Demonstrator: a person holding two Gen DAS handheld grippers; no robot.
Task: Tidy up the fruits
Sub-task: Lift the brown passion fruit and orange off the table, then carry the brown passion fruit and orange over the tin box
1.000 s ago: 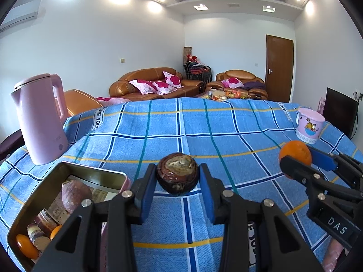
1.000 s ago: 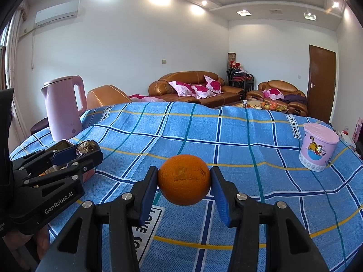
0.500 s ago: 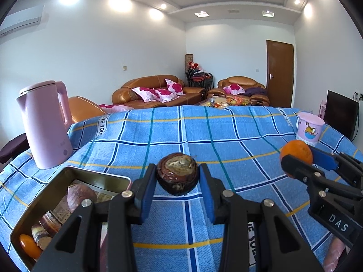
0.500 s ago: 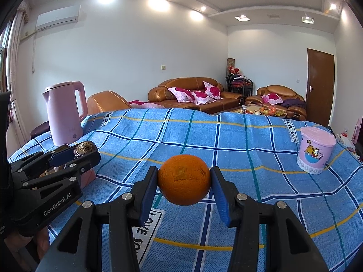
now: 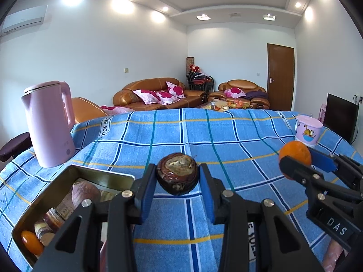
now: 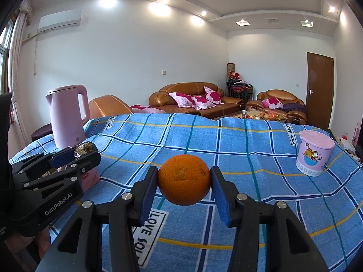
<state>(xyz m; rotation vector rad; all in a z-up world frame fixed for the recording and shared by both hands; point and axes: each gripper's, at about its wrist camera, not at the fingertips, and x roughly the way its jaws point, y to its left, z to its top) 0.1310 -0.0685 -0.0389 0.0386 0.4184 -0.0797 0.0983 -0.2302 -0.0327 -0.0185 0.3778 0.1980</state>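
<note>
Left gripper (image 5: pixel 177 181) is clamped on a dark brown wrinkled fruit (image 5: pixel 177 174), pinched between the blue pads (image 5: pixel 147 195), held above the blue plaid cloth (image 5: pixel 204 136). Right gripper (image 6: pixel 184 185) is clenched on an orange (image 6: pixel 184 179), gripped at its widest part, also clear of the cloth.

The metal tin (image 5: pixel 102 176) is seen at 8 o'clock in the left wrist view, just beside the left gripper. Fruit is already in it: a reddish-brown one (image 5: pixel 85 192), a small orange one (image 5: pixel 31 241) and some pieces too unclear to name. From the right wrist view the tin is hidden behind the left gripper at 9 o'clock.

Step in hand, as judged: both fruits are carried to the tin.

How it should be done:
- Brown fruit is taken first; the tin is nearest that side.
- It should be lowered over a free spot, not onto the fruit already there, and released low. Skin looks soft, so no extra squeeze should be applied.
- Tin rim should be cleared by the fingers on the way in.
- The orange should be held back at 3 o'clock until the left gripper is withdrawn, so a collision is avoided.
- The pink kettle (image 5: pixel 51 124) at 10 o'clock should be kept clear of.
- The pink cup (image 6: pixel 314 154) at 2 o'clock is well apart; no concern.
</note>
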